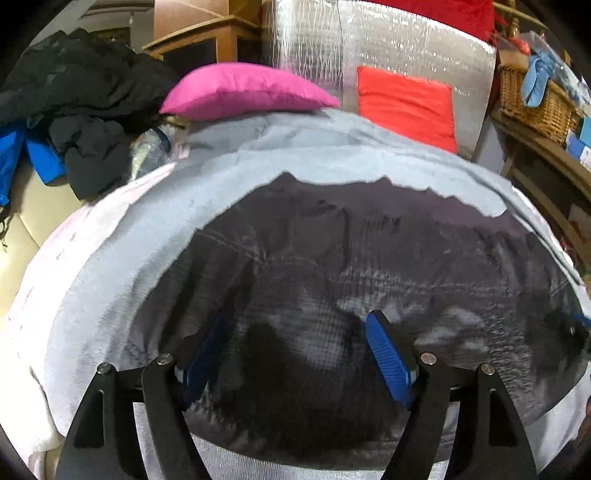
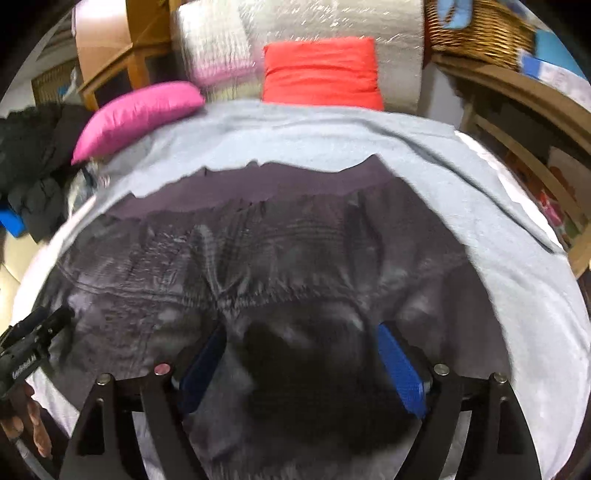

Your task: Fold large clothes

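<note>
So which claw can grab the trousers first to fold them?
Probably left: the left claw hangs open near the dark trousers' side edge, handy for folding across. The right claw hovers open over their middle seam.

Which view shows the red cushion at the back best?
The right wrist view: the red cushion stands near the top centre, whole and facing the camera, against the silvery foil roll beyond the grey blanket. The left wrist view has it off to the right, its lower edge hidden behind the blanket.
</note>
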{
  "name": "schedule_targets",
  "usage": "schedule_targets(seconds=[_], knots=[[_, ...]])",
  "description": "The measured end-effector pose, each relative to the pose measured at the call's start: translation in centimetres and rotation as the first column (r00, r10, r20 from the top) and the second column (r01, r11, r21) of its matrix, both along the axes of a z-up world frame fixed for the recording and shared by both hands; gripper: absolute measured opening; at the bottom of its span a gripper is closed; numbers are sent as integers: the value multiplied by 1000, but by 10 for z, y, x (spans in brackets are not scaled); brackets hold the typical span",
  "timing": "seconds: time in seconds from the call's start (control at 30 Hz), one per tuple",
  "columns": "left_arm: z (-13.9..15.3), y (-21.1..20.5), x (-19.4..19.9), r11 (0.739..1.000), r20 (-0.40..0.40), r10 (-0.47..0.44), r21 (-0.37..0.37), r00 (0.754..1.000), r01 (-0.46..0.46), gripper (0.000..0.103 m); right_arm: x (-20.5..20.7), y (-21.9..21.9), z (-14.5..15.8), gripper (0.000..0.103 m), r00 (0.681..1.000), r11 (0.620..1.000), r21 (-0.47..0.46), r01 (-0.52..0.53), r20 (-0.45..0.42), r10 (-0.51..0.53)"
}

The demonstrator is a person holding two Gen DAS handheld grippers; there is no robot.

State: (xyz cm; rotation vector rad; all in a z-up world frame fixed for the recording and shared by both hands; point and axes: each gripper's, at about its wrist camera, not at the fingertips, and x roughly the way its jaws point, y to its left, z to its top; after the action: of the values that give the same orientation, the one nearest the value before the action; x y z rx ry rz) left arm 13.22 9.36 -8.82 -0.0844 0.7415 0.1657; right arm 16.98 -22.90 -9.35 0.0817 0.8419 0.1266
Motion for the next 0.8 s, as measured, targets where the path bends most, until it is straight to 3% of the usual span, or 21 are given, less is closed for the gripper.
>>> schedule_targets(seconds=[0.1,0.2,0.3,0.4,0.5,0.57,0.63,0.73,0.8], knots=[[-1,-10,-4,999,16,-25,22,1000,24,79,-14,-15,-5,86,999,999,25,36,-3,-36],[-23,-22,5,997,-69,-53,53,996,57,80,-17,-29,-18,86,998,997,43,58,-23,-57],[-31,-28,3,992,-57,-60,109,997,66,82,-21,-29,-19,86,999,998,37,45,-11,-45],[-21,-23,2,995,-65,-60,73,996,65,82,-22,-31,-17,86,999,998,49,41,-19,-40],[-8,-11,-2,996,-16,-43,77,999,44,82,-22,-42,-13,86,999,993,109,41,-19,-39],[-12,2,4,998,-41,-23,53,999,25,82,-24,-50,-14,86,999,989,143,48,-16,-46],[-24,7,9,999,-90,-34,28,995,37,82,-22,-51,-21,86,999,990,137,35,-27,-32],[-18,9,6,998,-76,-57,32,995,60,82,-24,-45,-19,86,999,994,108,23,-32,-20],[-7,16,4,998,-54,-63,1,997,63,82,-25,-51,-12,86,999,989,144,19,-44,-13]])
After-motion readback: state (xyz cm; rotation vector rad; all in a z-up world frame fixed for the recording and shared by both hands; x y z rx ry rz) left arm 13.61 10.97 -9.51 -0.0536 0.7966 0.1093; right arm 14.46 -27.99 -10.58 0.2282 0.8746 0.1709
